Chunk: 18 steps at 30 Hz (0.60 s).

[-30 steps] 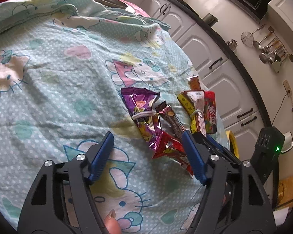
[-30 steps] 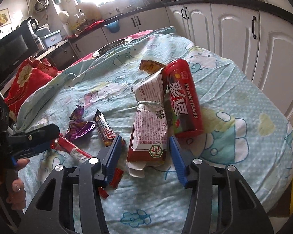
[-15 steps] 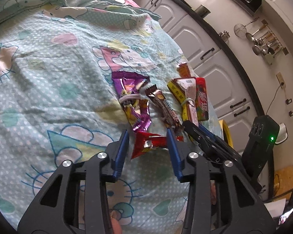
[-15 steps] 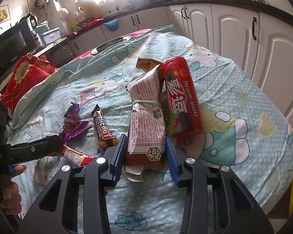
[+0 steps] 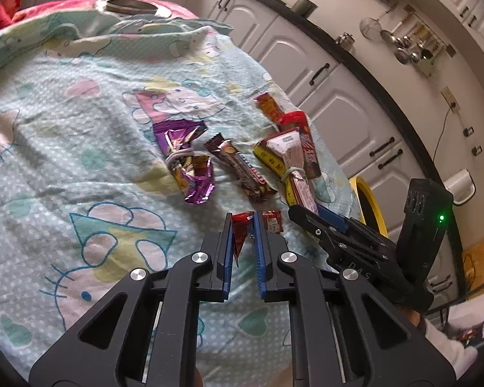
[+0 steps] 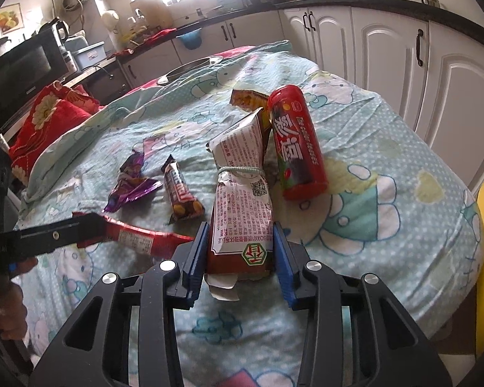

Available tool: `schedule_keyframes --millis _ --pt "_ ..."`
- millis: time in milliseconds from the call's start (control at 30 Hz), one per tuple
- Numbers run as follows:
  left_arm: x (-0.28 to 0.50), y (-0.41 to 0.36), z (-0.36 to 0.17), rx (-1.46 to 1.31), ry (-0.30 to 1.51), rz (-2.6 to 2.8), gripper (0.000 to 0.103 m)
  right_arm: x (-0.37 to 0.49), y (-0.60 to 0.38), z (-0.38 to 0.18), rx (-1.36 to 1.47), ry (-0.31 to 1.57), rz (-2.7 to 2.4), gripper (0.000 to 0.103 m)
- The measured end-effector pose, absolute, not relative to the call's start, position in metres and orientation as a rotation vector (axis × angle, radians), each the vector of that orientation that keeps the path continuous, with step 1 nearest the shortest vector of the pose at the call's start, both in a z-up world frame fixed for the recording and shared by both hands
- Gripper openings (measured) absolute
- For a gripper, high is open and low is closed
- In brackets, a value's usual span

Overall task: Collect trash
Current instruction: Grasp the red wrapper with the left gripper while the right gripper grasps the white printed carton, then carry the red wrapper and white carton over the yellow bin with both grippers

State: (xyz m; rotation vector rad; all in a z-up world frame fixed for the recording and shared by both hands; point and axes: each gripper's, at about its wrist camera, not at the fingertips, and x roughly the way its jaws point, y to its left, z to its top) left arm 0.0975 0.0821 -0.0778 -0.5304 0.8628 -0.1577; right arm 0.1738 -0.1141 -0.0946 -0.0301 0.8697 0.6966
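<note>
both sets of tongs have closed in since a second ago, left gripper [image 5: 243, 225] now pinching the red wrapper [image 5: 242, 222] at lower centre, right gripper [image 6: 240, 251] clamping the tied carton [image 6: 240, 206] mid-frame, so two pieces look ready to lift off the bedsheet [image 6: 387, 148]

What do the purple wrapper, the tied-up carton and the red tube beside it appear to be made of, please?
Purple wrapper: probably metallised plastic film, glossy, sharply crinkled with bright glints.
Tied-up carton: looks like printed paperboard, matte, creased where the string cinches it.
Red tube: smooth, shiny, likely plastic or film-wrapped card; I cannot tell which.
</note>
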Motion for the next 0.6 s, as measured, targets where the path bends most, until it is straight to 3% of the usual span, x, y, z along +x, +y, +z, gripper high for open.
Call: schedule_keyframes --millis 600 --pt "0.084 0.05 -0.032 -0.353 0.752 -0.182 0.007 0.147 -0.149 -0.056 0.005 0.785 0.762 0.036"
